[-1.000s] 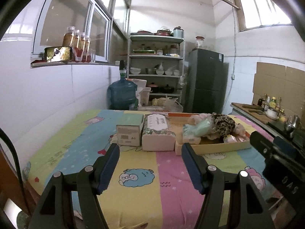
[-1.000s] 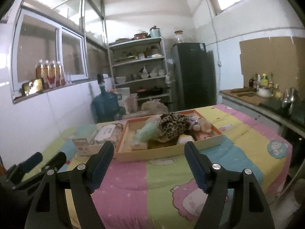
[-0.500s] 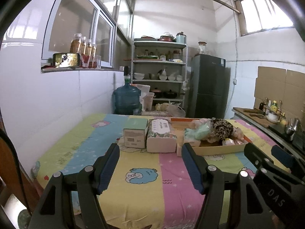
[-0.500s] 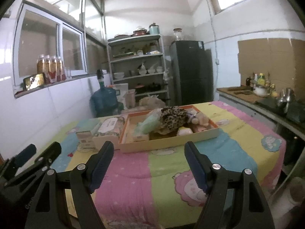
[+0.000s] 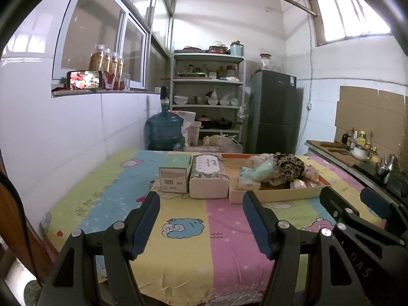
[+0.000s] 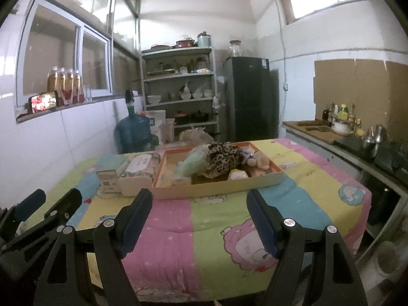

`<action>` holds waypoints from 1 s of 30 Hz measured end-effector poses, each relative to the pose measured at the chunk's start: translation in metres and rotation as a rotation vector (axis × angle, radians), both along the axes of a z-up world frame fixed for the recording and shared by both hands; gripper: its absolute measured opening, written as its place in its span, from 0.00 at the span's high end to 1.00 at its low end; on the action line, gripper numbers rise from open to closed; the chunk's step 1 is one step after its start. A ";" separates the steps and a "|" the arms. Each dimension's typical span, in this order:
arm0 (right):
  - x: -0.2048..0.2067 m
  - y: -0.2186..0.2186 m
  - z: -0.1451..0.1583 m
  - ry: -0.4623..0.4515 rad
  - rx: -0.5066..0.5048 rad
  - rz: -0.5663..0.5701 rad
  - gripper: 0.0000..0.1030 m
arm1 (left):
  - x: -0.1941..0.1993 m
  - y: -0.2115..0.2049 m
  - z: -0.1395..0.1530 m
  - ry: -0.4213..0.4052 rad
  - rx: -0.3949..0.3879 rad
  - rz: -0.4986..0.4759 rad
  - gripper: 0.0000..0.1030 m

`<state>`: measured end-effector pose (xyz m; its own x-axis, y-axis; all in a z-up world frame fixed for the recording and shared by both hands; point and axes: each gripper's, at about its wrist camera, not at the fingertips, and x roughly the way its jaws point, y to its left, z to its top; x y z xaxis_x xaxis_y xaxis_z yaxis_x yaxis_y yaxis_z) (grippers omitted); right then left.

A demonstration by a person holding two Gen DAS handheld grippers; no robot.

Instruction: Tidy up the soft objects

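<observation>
A shallow cardboard tray [image 5: 280,194] [image 6: 219,187] sits on the table. It holds a pile of soft things: a leopard-print cloth [image 5: 290,165] [image 6: 223,156], a mint-green bundle [image 5: 257,172] [image 6: 192,164] and small plush toys [image 6: 257,162]. A tissue pack [image 5: 209,176] [image 6: 139,169] and a small box [image 5: 174,174] [image 6: 109,179] lie left of the tray. My left gripper [image 5: 201,220] is open and empty, held back over the table's near edge. My right gripper [image 6: 199,219] is open and empty, short of the tray.
The table wears a colourful cartoon quilt [image 5: 178,229] and stands against the white left wall. A blue water jug [image 5: 164,132], a shelf rack [image 5: 207,97] and a dark fridge [image 5: 272,112] stand behind. A counter [image 6: 344,137] with bottles runs along the right.
Both grippers have pulled back from the table and risen, so the tray and boxes look smaller and farther. The jaws stayed open. Nothing on the table moved.
</observation>
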<state>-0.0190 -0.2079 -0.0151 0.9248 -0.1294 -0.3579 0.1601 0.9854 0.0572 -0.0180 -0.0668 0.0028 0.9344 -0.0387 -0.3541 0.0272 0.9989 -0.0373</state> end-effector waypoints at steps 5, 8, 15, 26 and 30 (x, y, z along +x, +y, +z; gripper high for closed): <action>-0.002 0.002 0.001 -0.014 -0.030 -0.028 0.25 | -0.003 0.000 0.001 -0.007 -0.002 0.008 0.35; -0.002 0.002 0.001 -0.014 -0.037 -0.030 0.25 | -0.004 0.001 0.001 -0.005 -0.003 0.014 0.35; 0.000 0.005 0.000 -0.013 -0.037 -0.019 0.25 | -0.004 0.005 0.001 -0.003 -0.002 0.019 0.35; 0.000 0.005 -0.001 -0.010 -0.034 -0.017 0.25 | -0.002 0.006 -0.002 0.004 0.003 0.019 0.35; 0.000 0.005 -0.001 -0.011 -0.034 -0.019 0.25 | -0.003 0.005 -0.002 0.002 0.003 0.018 0.35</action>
